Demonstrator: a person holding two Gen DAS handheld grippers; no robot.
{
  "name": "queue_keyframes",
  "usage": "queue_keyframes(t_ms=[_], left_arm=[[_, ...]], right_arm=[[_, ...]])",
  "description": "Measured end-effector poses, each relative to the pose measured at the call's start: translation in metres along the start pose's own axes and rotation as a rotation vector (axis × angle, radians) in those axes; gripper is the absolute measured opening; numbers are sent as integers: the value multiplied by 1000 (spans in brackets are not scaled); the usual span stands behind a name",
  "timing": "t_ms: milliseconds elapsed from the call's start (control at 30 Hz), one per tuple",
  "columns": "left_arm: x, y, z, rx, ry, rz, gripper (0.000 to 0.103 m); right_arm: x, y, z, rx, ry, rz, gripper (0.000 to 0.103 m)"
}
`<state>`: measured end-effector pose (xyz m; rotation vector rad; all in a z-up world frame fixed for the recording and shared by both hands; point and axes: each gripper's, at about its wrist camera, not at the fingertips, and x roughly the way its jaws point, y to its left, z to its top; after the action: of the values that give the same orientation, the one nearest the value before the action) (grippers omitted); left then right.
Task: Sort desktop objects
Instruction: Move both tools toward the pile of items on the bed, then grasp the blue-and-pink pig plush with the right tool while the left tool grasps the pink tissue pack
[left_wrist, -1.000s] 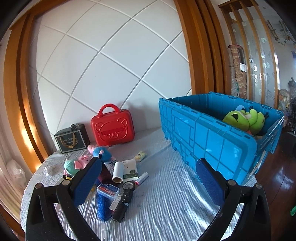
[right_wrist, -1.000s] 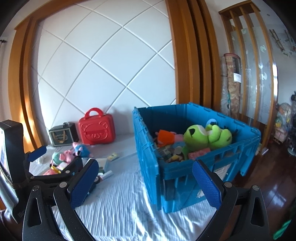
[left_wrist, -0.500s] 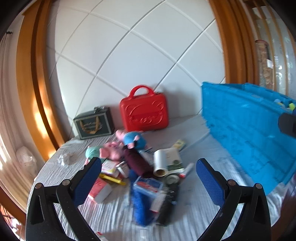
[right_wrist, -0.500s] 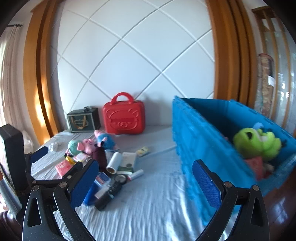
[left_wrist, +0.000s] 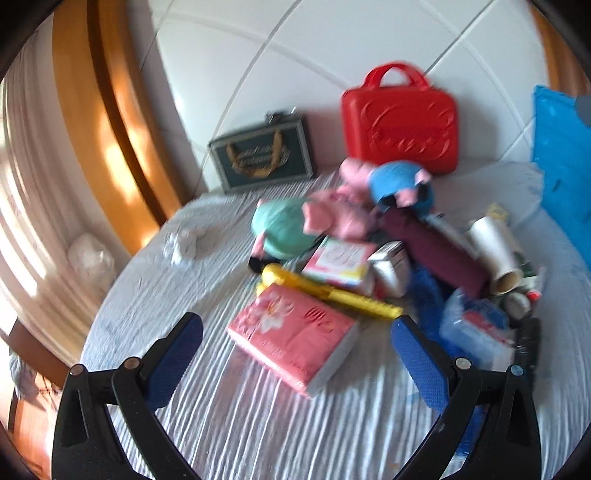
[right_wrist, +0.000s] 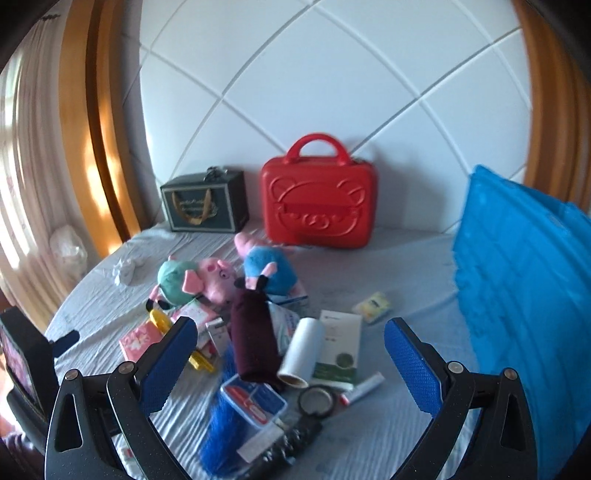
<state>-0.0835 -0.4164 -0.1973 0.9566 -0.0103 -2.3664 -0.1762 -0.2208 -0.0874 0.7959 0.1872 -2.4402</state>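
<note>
While both sets of jaws stand apart and empty, the left gripper (left_wrist: 297, 345) hovers over a pink tissue pack (left_wrist: 293, 338) on the surface (left_wrist: 229, 424); the right gripper (right_wrist: 290, 341) faces the pile of objects (right_wrist: 255, 339), red case (right_wrist: 319, 205) behind, blue crate (right_wrist: 524, 280) to the right.

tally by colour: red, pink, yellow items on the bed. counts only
Red: 1, the red case.
Pink: 2, the pink plush pig and the pink tissue pack.
Yellow: 2, the yellow tool and the small yellow packet.
Total: 5. Blur may hide smaller items in the pile.
</note>
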Motion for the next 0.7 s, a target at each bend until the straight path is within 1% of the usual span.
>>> queue_keyframes(t_ms=[33,67,133,167,233,300,333,400,433,500,567,633,700], left_arm=[[13,4,-4,-32,31,28,103],[21,8,-6,-54,45,40,103],[44,13,-9,-110,104,52,103],[58,16,-10,-145,146,58,103],[75,24,-12,-221,197,55,103],[85,30,-10,-287,216,49,103],[89,31,-7,-305,220,49,103],[102,26,-1,-302,246,42,103],[113,23,0,-304,286,47,103],[124,24,-1,-353,313,21,103],[130,23,0,-391,319,38,103],[136,19,3,-380,333,65,103],[140,16,4,-380,345,95,103]], right_arm=[[13,2,4,-12,3,15,103],[26,3,9,-27,1,32,103],[48,6,17,-66,9,56,102],[62,7,22,-88,23,67,102],[81,9,30,-108,48,98,103],[98,12,39,-157,66,128,103],[105,14,43,-183,63,128,103],[119,16,51,-208,68,147,103],[128,16,55,-213,75,155,103],[147,16,61,-219,92,173,103],[168,16,66,-230,114,191,103],[186,15,69,-248,134,187,102],[208,14,70,-262,175,197,103]])
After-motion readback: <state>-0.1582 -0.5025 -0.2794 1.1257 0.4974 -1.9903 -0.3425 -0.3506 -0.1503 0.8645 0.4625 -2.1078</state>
